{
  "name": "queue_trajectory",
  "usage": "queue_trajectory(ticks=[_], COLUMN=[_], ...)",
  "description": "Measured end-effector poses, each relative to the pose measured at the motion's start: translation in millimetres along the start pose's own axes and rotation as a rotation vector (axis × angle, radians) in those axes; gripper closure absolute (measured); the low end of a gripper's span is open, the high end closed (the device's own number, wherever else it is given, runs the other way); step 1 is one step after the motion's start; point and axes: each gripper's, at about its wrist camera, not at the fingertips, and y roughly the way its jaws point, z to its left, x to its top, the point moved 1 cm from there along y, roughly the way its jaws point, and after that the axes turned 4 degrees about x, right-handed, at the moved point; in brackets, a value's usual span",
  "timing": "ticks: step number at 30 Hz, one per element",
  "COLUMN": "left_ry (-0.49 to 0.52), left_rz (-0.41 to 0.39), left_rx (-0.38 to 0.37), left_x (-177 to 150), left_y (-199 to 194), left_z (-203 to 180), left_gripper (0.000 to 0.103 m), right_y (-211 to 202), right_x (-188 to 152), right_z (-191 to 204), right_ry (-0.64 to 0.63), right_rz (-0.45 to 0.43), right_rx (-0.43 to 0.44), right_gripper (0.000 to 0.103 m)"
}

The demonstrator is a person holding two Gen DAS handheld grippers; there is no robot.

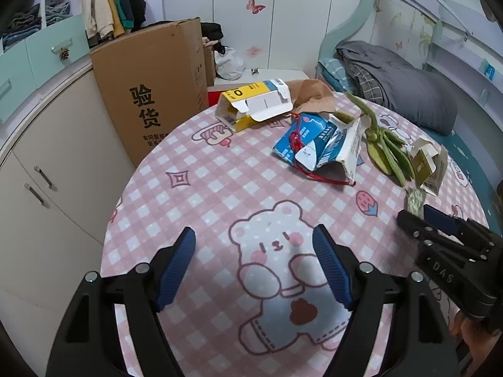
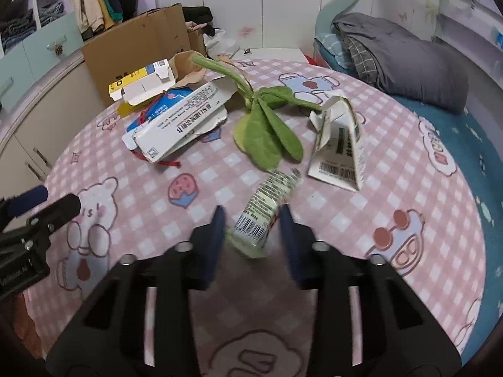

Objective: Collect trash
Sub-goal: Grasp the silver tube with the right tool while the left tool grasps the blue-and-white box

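Trash lies on a round table with a pink checked cloth [image 1: 220, 194]. A yellow and white carton [image 1: 251, 106], a torn blue and white box [image 1: 317, 144] with red string, a green plush stem [image 1: 383, 147] and a small olive box [image 1: 429, 165] lie at the far side. My left gripper [image 1: 254, 267] is open and empty over the bear print. My right gripper [image 2: 251, 238] is open around a crumpled plastic wrapper [image 2: 267, 207]; its pads stand on either side of it, apart from it. The right view also shows the white box [image 2: 179, 125], the plush stem [image 2: 267, 132] and the small box [image 2: 339, 150].
A tall cardboard box [image 1: 157, 88] stands behind the table on the left, next to beige cabinets [image 1: 47, 169]. A bed with grey bedding [image 1: 399, 84] is on the right. Brown paper [image 1: 311, 92] lies behind the cartons.
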Motion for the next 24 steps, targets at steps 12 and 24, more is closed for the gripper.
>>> queue_trajectory(ticks=[12, 24], left_ry=[0.205, 0.39], left_rz=[-0.044, -0.145], left_rx=[0.024, 0.079], left_x=[14, 32], left_y=[14, 35], left_z=[-39, -66], left_gripper=[0.028, 0.028], right_y=[-15, -9], right_x=[6, 16], right_z=[-15, -20], right_ry=[0.07, 0.12], right_rz=[-0.097, -0.124], right_rx=[0.138, 0.232], right_gripper=[0.082, 0.082])
